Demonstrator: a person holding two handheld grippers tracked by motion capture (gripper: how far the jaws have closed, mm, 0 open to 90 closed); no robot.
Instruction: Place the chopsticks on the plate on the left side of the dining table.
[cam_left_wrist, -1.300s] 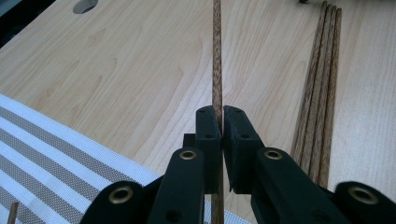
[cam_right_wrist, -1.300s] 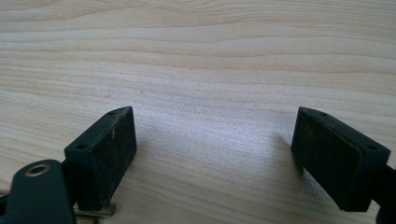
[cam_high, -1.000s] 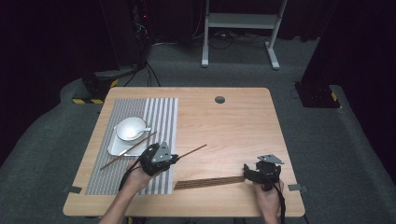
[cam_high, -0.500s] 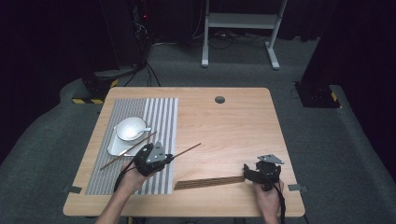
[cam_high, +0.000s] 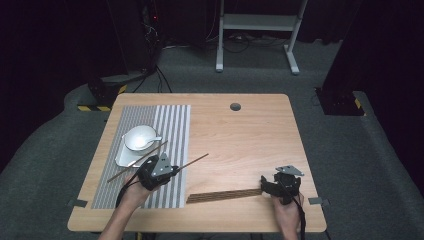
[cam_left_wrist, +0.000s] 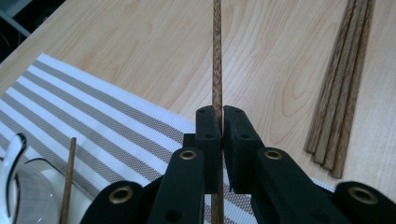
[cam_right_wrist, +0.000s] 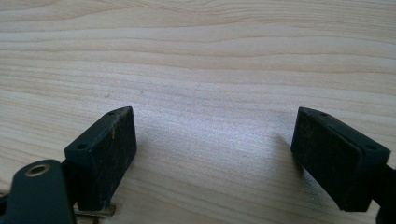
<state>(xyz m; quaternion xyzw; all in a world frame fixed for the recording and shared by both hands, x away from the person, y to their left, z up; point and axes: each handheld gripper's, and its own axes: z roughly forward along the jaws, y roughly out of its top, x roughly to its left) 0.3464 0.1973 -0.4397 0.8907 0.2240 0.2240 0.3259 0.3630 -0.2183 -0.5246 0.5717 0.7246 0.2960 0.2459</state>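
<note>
Toward the desk (cam_high: 240, 135)'s near-left corner, over the striped placemat (cam_high: 172, 117)'s right edge: left gripper (cam_high: 167, 171) clenched on a single chopstick (cam_high: 192, 162), long axis slanting from the mat's near-left up toward mid-desk, second chopstick (cam_high: 135, 162) lying alongside against the plate (cam_high: 122, 157) under the white bowl (cam_high: 140, 137). Along the near edge, chopstick bundle (cam_high: 225, 195) flat, end toward the right gripper (cam_high: 265, 184), jaws spread and empty. Likely next: lowering the gripped stick parallel to its mate, left hand much nearer.
</note>
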